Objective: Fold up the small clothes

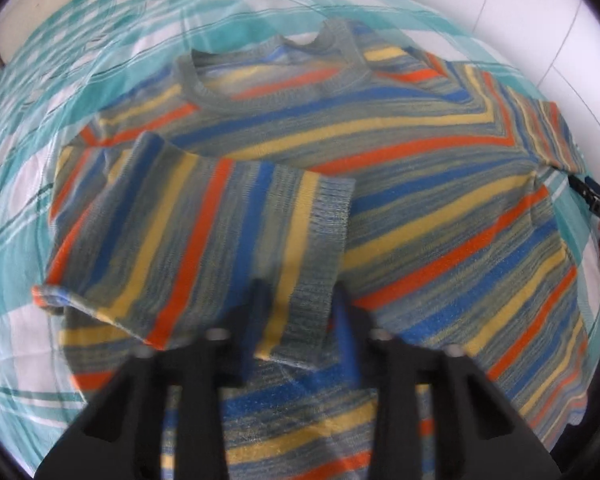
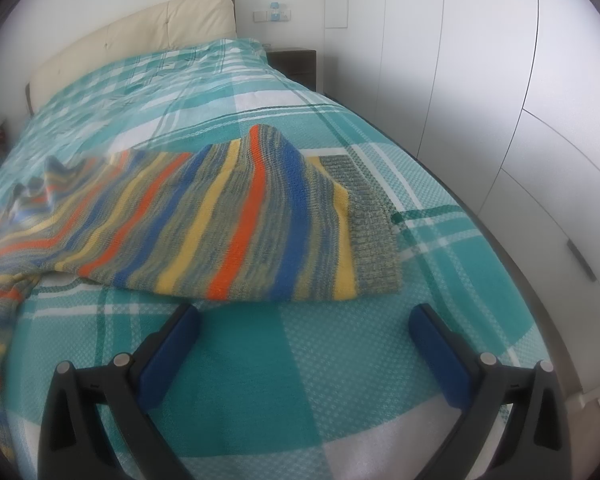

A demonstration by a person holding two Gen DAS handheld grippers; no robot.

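Left gripper (image 1: 300, 300) fingers pinched nearly together, right gripper (image 2: 304, 320) fingers spread wide

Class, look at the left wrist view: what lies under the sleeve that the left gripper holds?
Under the folded sleeve, pinched by the left gripper, lies the striped sweater body, itself on the plaid bedspread. The part of the body directly beneath it is covered.

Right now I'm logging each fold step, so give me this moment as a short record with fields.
garment: striped sweater, lying on the bed
surface: teal plaid bedspread
left claw: shut on the sleeve cuff, sleeve brought across the body
right claw: open, empty, facing the other sleeve
other sleeve: lying out to the side on the bedspread, not folded yet
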